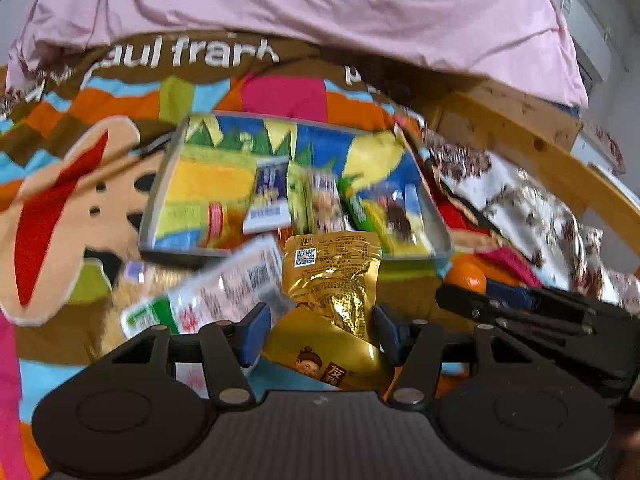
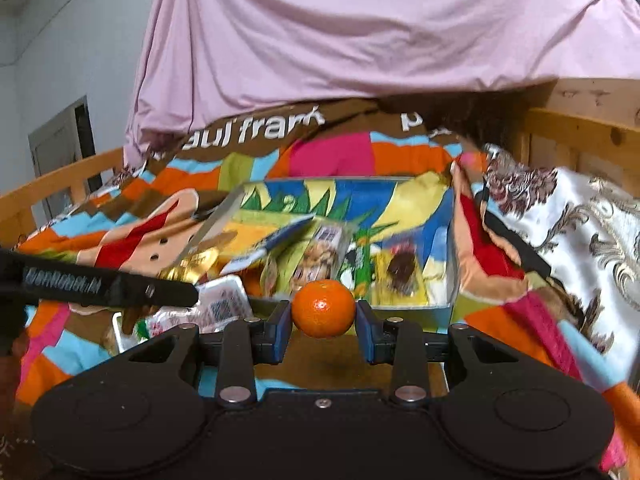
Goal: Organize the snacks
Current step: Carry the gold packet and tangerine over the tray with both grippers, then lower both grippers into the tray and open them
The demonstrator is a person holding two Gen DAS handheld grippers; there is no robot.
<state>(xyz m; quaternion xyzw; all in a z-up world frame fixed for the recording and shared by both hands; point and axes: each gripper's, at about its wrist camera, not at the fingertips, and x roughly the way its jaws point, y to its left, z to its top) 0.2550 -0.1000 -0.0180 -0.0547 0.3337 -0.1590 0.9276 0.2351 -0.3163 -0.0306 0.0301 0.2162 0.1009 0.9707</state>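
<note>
Gold foil snack packet [image 1: 332, 280] sits pinched between the blue pads of the left gripper [image 1: 320, 332], just short of the box [image 1: 168, 184] at twelve o'clock. Right gripper [image 2: 323, 320] clamps a tangerine [image 2: 323, 308] before the same box [image 2: 451, 240], which holds several packets. A white-and-green packet [image 1: 208, 296] lies at ten o'clock on the patchwork blanket [image 1: 60, 184].

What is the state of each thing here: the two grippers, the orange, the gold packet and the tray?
Left gripper: jaws shut on the gold packet.
Gold packet: held, crumpled, in front of the tray.
Right gripper: jaws shut on the orange.
Orange: held, whole, unpeeled.
Tray: lying on the colourful blanket, several snack packets inside.
White packet: lying outside the tray, beside the gold packet.
</note>
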